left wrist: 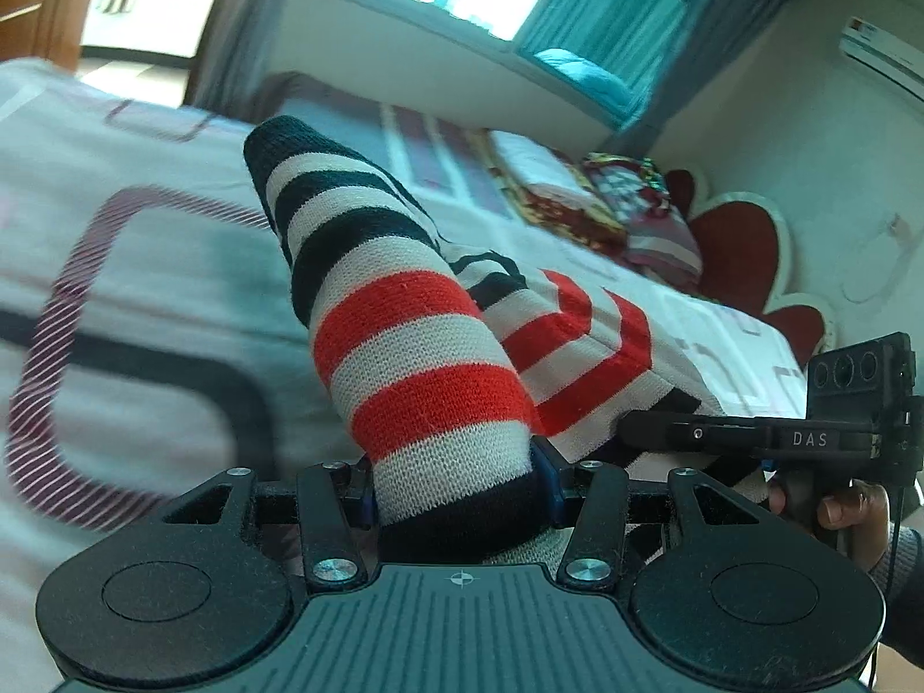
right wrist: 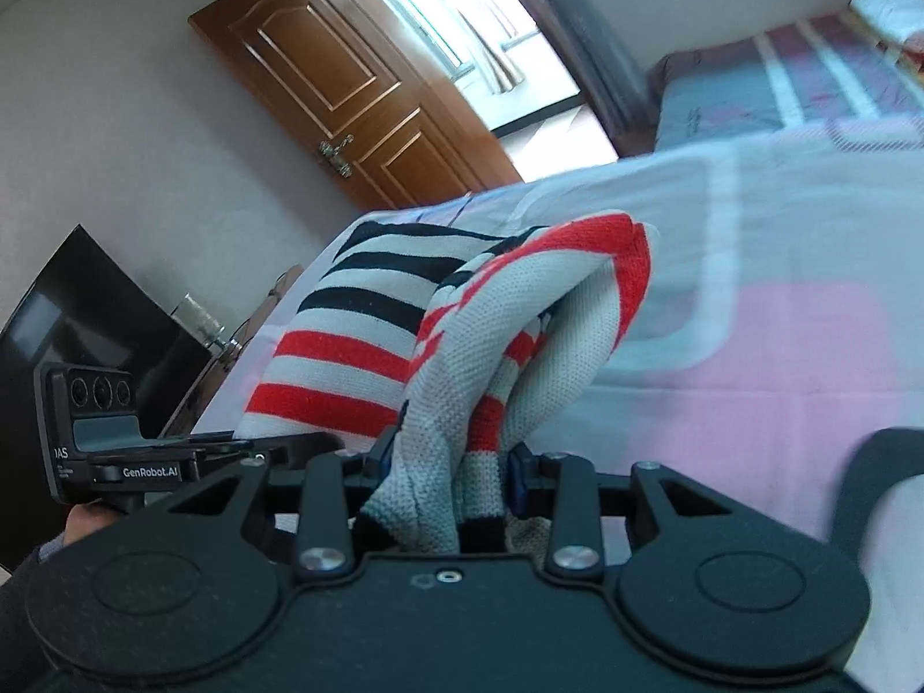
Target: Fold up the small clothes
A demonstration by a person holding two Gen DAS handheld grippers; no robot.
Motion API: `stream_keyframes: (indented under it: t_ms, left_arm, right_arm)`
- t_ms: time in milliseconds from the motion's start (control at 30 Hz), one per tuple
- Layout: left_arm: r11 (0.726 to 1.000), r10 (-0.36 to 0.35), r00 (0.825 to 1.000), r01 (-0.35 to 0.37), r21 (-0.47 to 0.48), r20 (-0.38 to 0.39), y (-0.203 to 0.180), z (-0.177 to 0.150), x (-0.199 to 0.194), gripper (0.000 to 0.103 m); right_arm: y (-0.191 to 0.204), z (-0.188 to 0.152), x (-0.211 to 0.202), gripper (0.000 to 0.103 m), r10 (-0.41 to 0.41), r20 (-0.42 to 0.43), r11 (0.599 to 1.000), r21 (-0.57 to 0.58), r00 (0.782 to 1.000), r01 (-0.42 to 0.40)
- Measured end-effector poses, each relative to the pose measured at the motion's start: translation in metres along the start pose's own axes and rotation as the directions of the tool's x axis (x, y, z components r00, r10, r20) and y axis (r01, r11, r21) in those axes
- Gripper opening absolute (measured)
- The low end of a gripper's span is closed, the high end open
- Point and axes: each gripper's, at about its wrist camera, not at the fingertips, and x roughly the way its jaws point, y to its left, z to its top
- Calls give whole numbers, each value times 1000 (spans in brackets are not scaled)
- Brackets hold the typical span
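Striped knitted garment (left wrist: 404,312) in black, cream and red bands hangs bunched between the two grippers, lifted above the bed near its foot edge. The left gripper (left wrist: 456,491) has its jaws narrowed onto a rolled, sleeve-like part of the knit, a black band wedged between the blue pads, and this part stands up and away from the camera. The right gripper (right wrist: 450,479) likewise clamps a gathered fold of the same garment (right wrist: 491,335), cream knit with red stripes crumpled between its jaws, while the rest of the cloth billows out to its left in the right wrist view.

Each wrist view shows the other gripper just beside it, held by a hand (left wrist: 854,514) in a dark sleeve.

Under the garment lies a pale bedspread (left wrist: 144,289) printed with rounded dark and maroon rectangles. Folded red patterned bedding (left wrist: 623,202) lies towards the head end, against a red, cream-edged headboard (left wrist: 745,248). A brown panelled wooden door (right wrist: 346,98) stands beyond the bed's foot, and a dark screen (right wrist: 69,312) sits beside that edge.
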Motion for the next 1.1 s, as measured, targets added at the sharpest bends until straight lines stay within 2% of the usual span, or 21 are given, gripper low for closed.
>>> stream_keyframes:
  t_ms: [133,233,300,333,400,467,533,567,600,633,700,767,833,867,900,933,967,1000,1100]
  left_arm:
    - [998,42,999,-43,-43,-29,24,-19,18,50]
    - [991,71,997,-68,-115,17,38,-37,30,69]
    - [989,103,993,-97,-108,57,31,-46,35,73]
    - [988,126,990,-119,-103,66,26,-48,37,74]
    - [979,195,979,-190,-71,65,15,-46,39,87]
    - [963,267,962,-265,-47,58,6,-42,34,89]
    - [947,322,941,-318,-51,103,2,-41,11,89]
    - [939,343,927,-340,-49,152,-3,-42,-4,86]
    - [938,345,919,-344,-39,190,-9,-42,-15,78]
    - [941,336,916,-338,-30,220,-18,-42,-21,76]
    - [940,319,919,-338,45,231,-38,-39,-13,65]
    - [929,317,925,-348,126,211,-54,-38,5,64]
    - [923,327,930,-353,154,168,-60,-40,23,65]
    - [909,353,923,-377,179,150,-62,-43,30,65]
    - [895,382,917,-399,201,120,-64,-46,36,65]
    - [891,391,914,-405,208,105,-65,-48,41,65]
    - [889,396,912,-410,204,107,-66,-47,40,65]
    - [884,403,908,-418,207,110,-68,-46,39,64]
    - [899,383,913,-403,171,139,-74,-50,15,64]
  right_arm:
    - [-4,-15,30,34,20,-38,1000,23,999,-19]
    - [-30,-27,47,35,-29,-79,997,66,996,35]
    - [-43,-31,44,33,22,-50,995,98,999,-17]
    - [-41,-31,43,33,17,-47,996,85,999,-13]
    - [-36,-27,44,33,-2,-57,998,57,998,5]
    - [-34,-24,41,36,11,-86,997,82,996,-3]
    - [-30,-16,27,49,-27,-88,998,60,996,32]
    - [-25,-15,14,70,-77,-46,996,31,996,78]
    - [-21,-12,1,72,-100,0,995,-2,995,100]
    - [-17,-7,-12,67,-93,24,995,-31,995,93]
    - [-3,2,-20,27,-75,33,993,-85,997,78]
    - [22,5,-18,23,-73,48,974,-210,996,82]
    - [41,2,-4,23,-99,14,949,-298,995,99]
    - [45,-1,4,22,-126,-6,938,-327,992,117]
    - [46,-5,14,20,-183,-31,920,-359,983,160]
    - [44,-12,25,16,-272,-76,887,-407,959,219]
    - [42,-16,29,13,-298,-74,869,-434,952,239]
    - [41,-14,29,12,-298,-76,876,-418,952,241]
    - [53,-11,18,12,-333,-51,858,-430,942,280]
